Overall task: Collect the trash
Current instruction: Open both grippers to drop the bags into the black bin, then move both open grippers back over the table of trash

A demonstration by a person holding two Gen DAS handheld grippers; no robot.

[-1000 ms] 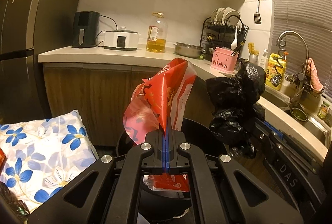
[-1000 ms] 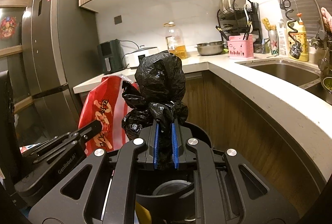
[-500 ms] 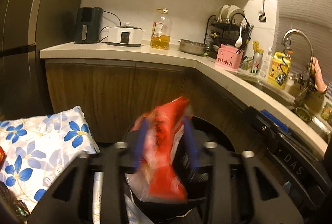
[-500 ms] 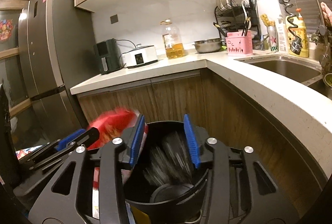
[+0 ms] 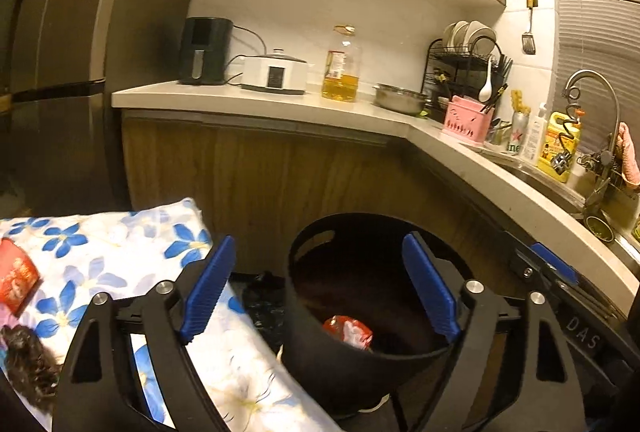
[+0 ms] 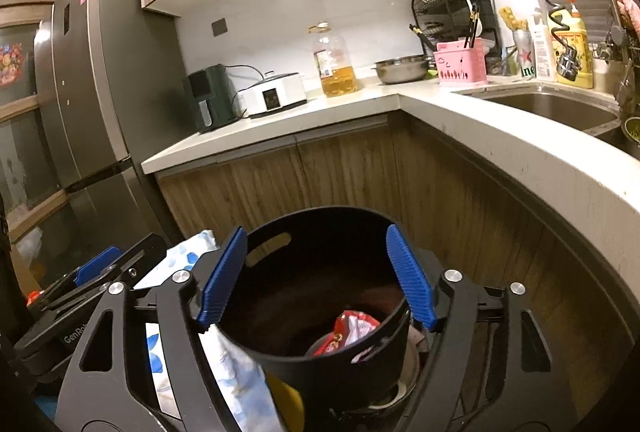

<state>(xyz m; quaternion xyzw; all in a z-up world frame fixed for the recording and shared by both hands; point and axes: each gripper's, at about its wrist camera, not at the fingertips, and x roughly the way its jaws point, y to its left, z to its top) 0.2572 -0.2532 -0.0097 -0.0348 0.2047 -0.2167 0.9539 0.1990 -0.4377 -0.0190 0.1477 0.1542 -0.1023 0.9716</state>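
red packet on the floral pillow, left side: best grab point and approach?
Judging by the left wrist view, the red packet lies flat on the floral pillow, so pinch its near edge from above with the open left tongs, pressing slightly into the soft pillow.

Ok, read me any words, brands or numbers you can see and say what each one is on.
"DAS" on the right gripper body.
"GenRob", cut off, on the left gripper body.
"ine", partly hidden, on the can.
Oil bottle label, yellow bottle and red wrapper: print too blurred.
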